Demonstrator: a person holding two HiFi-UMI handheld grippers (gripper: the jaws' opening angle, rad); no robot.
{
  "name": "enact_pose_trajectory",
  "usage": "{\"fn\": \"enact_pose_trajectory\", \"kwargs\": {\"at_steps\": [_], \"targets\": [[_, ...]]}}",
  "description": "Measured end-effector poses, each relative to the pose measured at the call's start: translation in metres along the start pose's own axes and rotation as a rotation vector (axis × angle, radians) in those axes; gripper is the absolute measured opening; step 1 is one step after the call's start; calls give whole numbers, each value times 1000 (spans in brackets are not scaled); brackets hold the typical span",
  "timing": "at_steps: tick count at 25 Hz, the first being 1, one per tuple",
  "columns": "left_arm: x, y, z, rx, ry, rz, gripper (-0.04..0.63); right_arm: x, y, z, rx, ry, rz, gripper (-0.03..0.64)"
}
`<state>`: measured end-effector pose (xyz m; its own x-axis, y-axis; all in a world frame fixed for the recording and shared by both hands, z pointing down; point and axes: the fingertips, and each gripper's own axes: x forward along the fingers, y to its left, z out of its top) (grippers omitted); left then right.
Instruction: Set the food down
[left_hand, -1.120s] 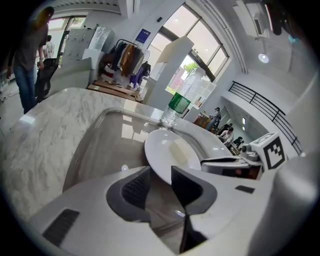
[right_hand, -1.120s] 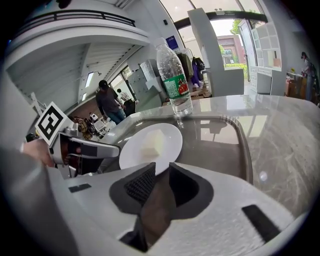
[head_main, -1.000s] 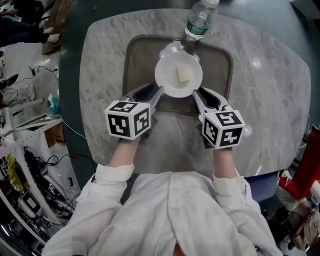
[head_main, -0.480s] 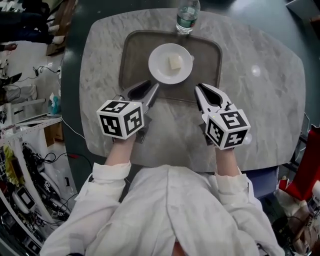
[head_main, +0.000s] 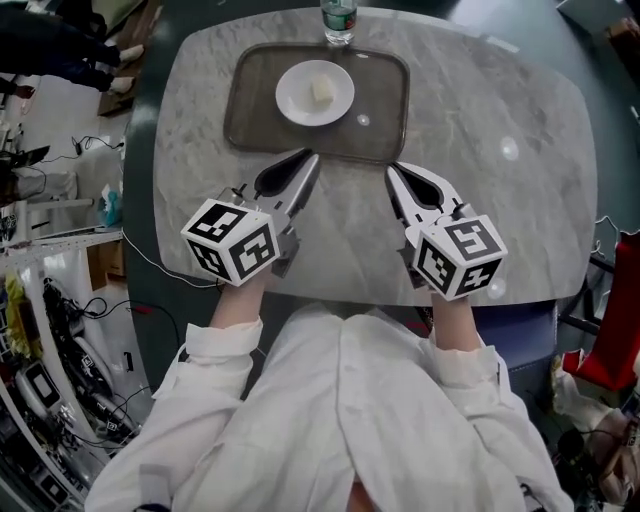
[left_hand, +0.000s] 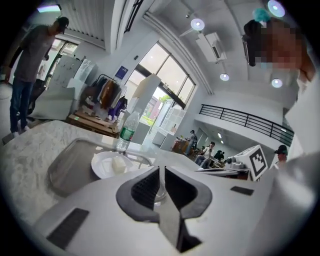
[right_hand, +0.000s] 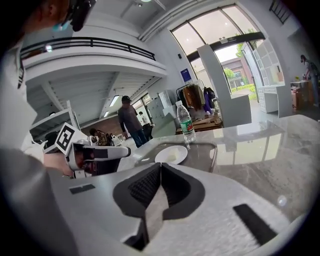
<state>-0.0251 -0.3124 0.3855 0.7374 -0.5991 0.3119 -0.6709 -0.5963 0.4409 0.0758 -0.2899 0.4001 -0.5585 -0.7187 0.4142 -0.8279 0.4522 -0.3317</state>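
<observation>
On plate (head_main: 293, 100), indistinct pale food (head_main: 321, 91)

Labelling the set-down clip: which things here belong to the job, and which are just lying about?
Job:
- food
- plate under it
- tray holding the plate

Lying about:
- bottle, beyond the tray at the far edge of the table

- Plate (head_main: 300, 100): white.
- Food (head_main: 321, 91): pale yellow.
- Tray (head_main: 250, 115): grey-brown.
- Table (head_main: 480, 180): grey marble veining.
- Bottle (head_main: 338, 20): clear, green label.
- Left gripper (head_main: 313, 156) and right gripper (head_main: 390, 168): white, black-and-white square markers.
</observation>
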Motion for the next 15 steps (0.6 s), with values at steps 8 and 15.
{"fn": "enact_pose_trajectory", "kwargs": {"at_steps": [8, 15], "targets": [[-41, -78, -18, 22, -86, -32, 37, -78, 31, -9, -9, -58, 80, 5], [-75, -127, -59, 24, -77, -13, 35, -127, 69, -27, -69, -78, 165, 3]]}}
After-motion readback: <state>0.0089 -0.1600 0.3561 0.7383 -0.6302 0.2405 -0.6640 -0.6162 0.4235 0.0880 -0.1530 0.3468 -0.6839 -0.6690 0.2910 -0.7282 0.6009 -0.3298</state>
